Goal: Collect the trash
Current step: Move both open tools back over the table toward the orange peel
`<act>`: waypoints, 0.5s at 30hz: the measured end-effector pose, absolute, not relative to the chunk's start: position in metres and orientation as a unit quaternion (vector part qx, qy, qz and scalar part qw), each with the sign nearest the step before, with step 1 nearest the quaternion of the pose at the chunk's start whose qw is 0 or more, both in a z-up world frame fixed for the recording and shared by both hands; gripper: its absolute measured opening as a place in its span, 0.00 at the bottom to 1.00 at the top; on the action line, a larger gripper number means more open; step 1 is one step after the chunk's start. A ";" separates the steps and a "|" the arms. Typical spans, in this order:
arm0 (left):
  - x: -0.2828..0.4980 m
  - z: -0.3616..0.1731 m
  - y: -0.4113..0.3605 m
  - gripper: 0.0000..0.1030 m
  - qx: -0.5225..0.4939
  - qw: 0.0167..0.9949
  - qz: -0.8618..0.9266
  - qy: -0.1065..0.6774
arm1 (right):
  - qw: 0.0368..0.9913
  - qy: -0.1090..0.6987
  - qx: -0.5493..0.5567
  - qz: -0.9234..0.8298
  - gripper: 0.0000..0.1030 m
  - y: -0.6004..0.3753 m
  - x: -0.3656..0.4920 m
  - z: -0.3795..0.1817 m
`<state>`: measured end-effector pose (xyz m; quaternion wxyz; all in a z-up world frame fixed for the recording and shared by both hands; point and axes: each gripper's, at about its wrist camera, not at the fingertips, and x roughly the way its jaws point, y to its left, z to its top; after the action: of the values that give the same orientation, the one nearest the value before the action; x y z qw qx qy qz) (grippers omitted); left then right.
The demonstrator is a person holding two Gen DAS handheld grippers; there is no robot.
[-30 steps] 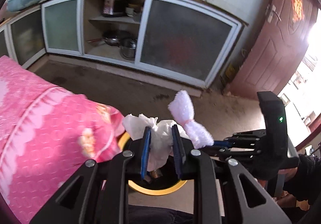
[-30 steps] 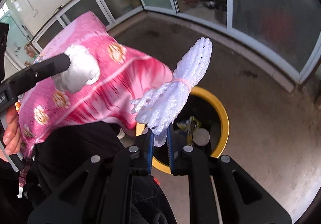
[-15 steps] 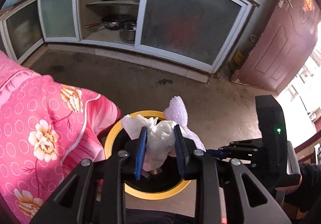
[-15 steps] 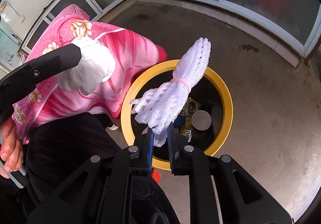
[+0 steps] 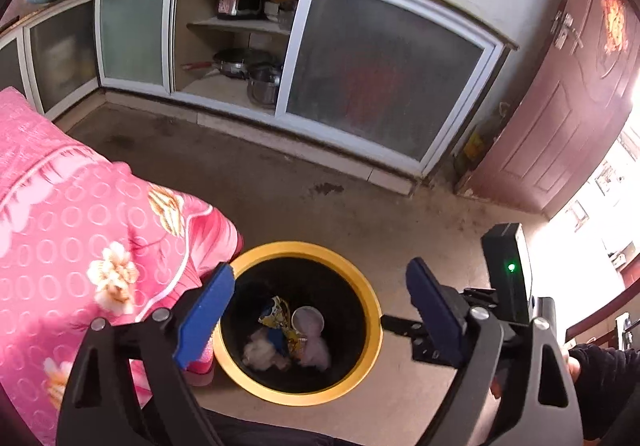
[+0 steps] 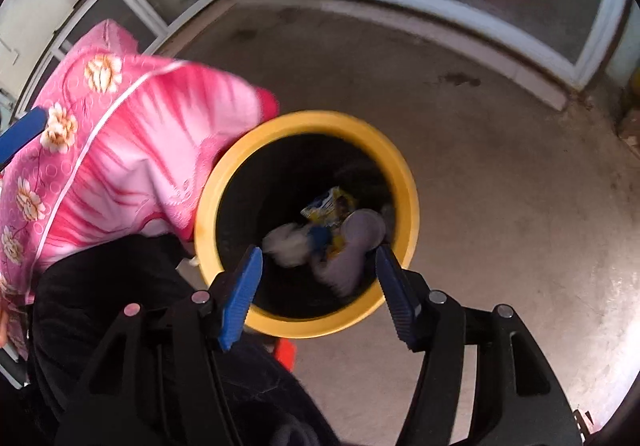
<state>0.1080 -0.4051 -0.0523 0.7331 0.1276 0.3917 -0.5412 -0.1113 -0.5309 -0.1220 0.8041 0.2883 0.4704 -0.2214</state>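
Trash lies in the bin
Our left gripper [image 5: 316, 310] and right gripper [image 6: 318, 286] are opening, empty; tissue [image 5: 260, 352] lies below, toward 6 o'clock.

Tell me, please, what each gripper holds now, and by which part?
Nothing is held. The left gripper and right gripper are opening with nothing between them, above the yellow-rimmed bin.

Kitchen background around the work area

A pink floral cloth [image 5: 80, 238] is draping at the left; pots [image 5: 262, 84] are sitting inside the open cabinet [image 5: 240, 46]; a maroon door [image 5: 560, 106] is standing right.
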 end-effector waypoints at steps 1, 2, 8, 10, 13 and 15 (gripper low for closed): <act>0.107 -0.046 -0.400 0.84 0.120 0.736 -0.542 0.387 | 0.810 0.459 0.283 -0.230 0.55 -0.533 -0.117 -0.113; 0.106 -0.036 -0.391 0.86 0.109 0.742 -0.542 0.380 | 0.816 0.449 0.276 -0.237 0.56 -0.535 -0.122 -0.106; 0.103 0.016 -0.337 0.90 0.063 0.775 -0.532 0.336 | 0.868 0.368 0.221 -0.249 0.60 -0.525 -0.131 -0.041; 0.103 0.031 -0.313 0.92 0.054 0.791 -0.519 0.319 | 0.886 0.345 0.215 -0.225 0.62 -0.517 -0.121 -0.018; 0.105 0.053 -0.262 0.92 0.045 0.825 -0.481 0.294 | 0.911 0.317 0.177 -0.193 0.63 -0.496 -0.102 0.013; 0.107 0.064 -0.230 0.92 0.044 0.849 -0.447 0.277 | 0.925 0.302 0.154 -0.171 0.64 -0.479 -0.086 0.030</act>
<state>0.1065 -0.2304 0.0641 0.8493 0.0437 0.2771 -0.4471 -0.0864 -0.4785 0.0303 0.9253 0.1537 0.3015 -0.1713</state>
